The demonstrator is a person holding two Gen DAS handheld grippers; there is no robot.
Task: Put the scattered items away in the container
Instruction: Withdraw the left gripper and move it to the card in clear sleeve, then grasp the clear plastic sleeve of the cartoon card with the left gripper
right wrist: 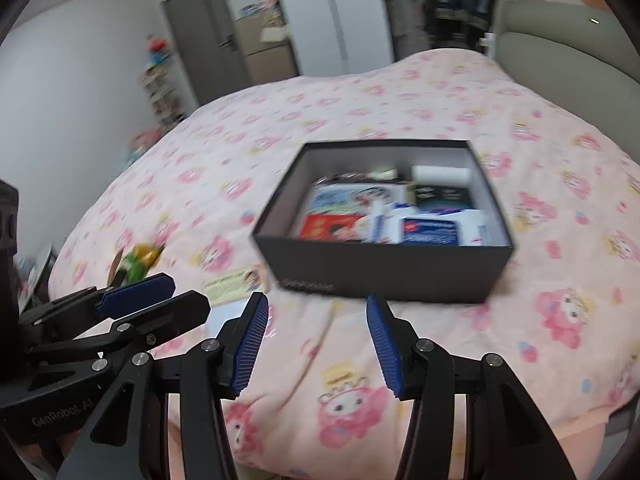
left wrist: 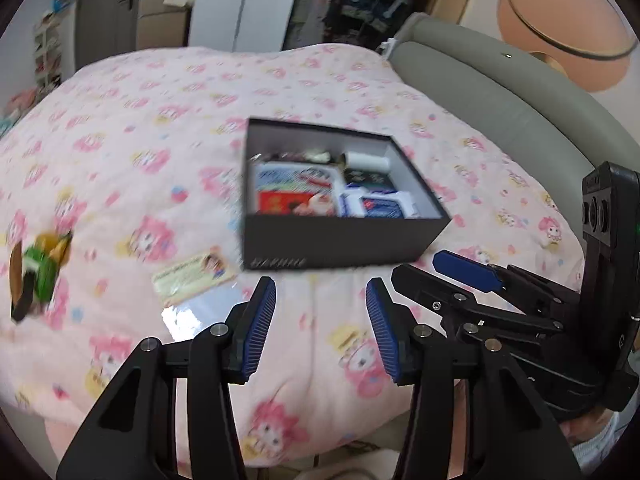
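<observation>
Orange round lamp [left wrist: 560,24] caught only from the left wrist, both sets of fingers parted and empty, box [left wrist: 340,236] lying long side across, card [left wrist: 192,278] slanting up-right.

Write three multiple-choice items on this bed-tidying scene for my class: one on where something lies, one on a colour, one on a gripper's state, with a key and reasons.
1. Where does the flat card packet lie?
A. Inside the box
B. On the bedspread, off the box's near left corner
C. Between the left gripper's pads

2. What colour is the outside of the box?
A. Dark grey
B. Pink
C. White

3. How does the right gripper stand?
A. Shut on a card
B. Open, nothing between its pads
C. Shut on the box wall

Key: 1 B, the packet rests on the pink bedspread outside the box; 2 A, its outer walls are dark, only the inside is white; 3 B, only bedspread shows in the gap between its blue pads.
</observation>
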